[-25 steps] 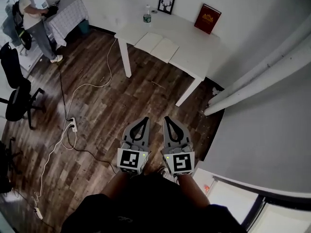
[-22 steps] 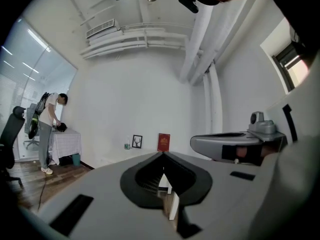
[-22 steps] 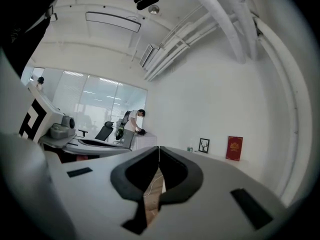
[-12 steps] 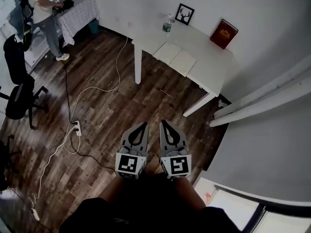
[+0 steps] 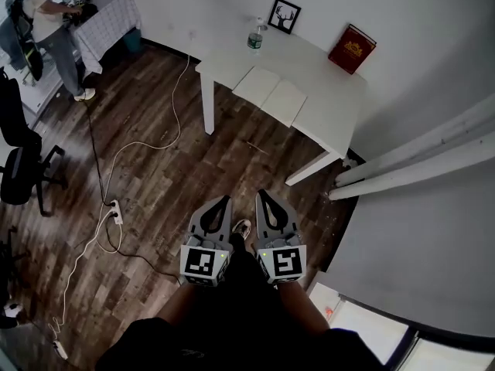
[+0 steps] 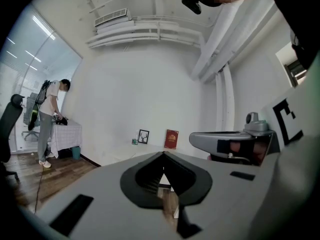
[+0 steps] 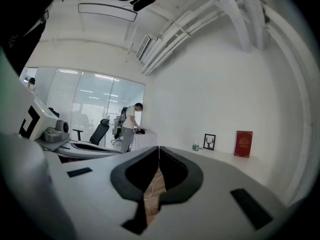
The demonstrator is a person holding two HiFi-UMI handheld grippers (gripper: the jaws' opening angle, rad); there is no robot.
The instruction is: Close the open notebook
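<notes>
Two handheld grippers sit side by side, low in front of the person, above a dark wooden floor (image 5: pixel 155 153) and well apart from the white table (image 5: pixel 329 99). The left gripper (image 5: pixel 225 200) has its jaws clenched together with nothing between them. The right gripper (image 5: pixel 261 195) is likewise clenched and empty. Far ahead, the open notebook (image 5: pixel 271 95) lies flat near the table's near edge, pages up. Behind it, by the wall, stand a water bottle (image 5: pixel 254 35), a framed deer picture (image 5: pixel 285 15) and, further right, a red book (image 5: pixel 352 49). Another person (image 5: pixel 46 22) stands far left.
</notes>
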